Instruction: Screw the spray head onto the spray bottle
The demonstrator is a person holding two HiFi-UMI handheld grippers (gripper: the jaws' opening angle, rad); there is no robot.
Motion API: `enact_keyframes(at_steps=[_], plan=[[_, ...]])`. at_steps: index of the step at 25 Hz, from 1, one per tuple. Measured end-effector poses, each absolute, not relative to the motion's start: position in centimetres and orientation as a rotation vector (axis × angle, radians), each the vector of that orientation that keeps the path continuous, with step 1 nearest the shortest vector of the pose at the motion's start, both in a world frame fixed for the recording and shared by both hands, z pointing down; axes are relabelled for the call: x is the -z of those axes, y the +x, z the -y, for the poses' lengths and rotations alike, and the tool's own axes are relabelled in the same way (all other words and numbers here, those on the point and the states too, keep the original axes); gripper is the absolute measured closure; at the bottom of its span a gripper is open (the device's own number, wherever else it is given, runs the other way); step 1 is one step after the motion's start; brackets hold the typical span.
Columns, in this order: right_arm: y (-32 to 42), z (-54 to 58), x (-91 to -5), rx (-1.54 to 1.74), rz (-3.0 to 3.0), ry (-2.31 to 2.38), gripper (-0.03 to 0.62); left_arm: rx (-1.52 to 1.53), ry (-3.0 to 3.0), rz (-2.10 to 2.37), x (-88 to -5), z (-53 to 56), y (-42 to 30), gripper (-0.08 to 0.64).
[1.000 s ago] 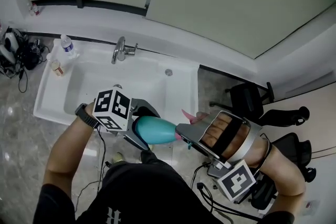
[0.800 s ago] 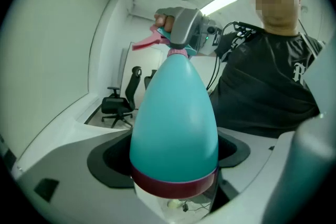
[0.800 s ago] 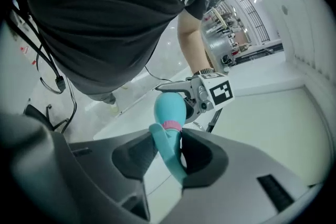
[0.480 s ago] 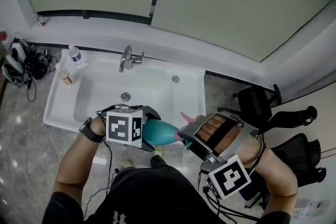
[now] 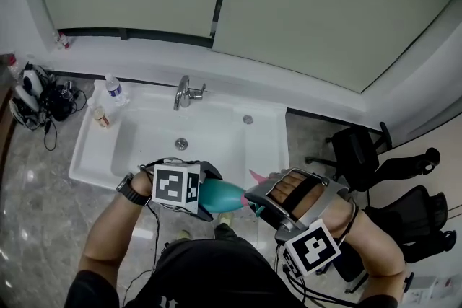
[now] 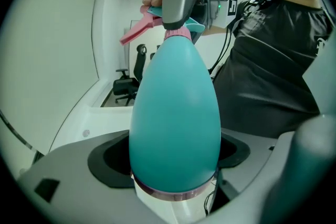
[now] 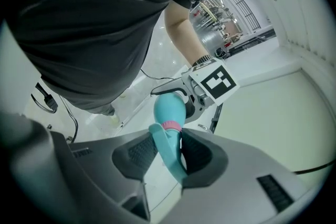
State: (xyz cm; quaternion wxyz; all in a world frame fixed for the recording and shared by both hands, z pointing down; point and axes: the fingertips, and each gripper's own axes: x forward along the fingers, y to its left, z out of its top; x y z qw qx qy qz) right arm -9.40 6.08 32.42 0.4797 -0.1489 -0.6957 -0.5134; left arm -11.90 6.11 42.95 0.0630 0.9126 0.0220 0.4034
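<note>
The left tool (image 5: 204, 192) clamps the spray bottle (image 5: 225, 192) by its base in mid-air on the near side of the sink (image 5: 88, 155), the right tool (image 5: 254, 196) grips the spray head (image 7: 170, 148) at its neck, and the twist probably goes best with both kept coaxial.

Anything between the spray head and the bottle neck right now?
Nothing visible. The head already sits at the bottle's pink collar, with the right gripper closed on it. The left gripper holds the bottle.
</note>
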Motion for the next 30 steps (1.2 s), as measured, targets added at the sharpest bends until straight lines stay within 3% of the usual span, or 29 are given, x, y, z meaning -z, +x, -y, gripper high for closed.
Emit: enact_keyframes(at_steps=[15,22,30], plan=[[-10.3,-14.1,-34.6,1.198,1.799,-0.349,0.463,-1.211,2.687,-0.208,-45.7,-15.0,-12.1,0.133],[-5.5,-20.5,-35.1,1.223,1.801,-0.346,0.463,-1.285,2.654,-0.153,-45.2,-21.3,-8.8,0.133],[3.9,-31.2,-35.7,1.268,1.823,-0.381,0.463,-1.306,2.615,-0.09,-45.6,-32.3,0.4,0.133]])
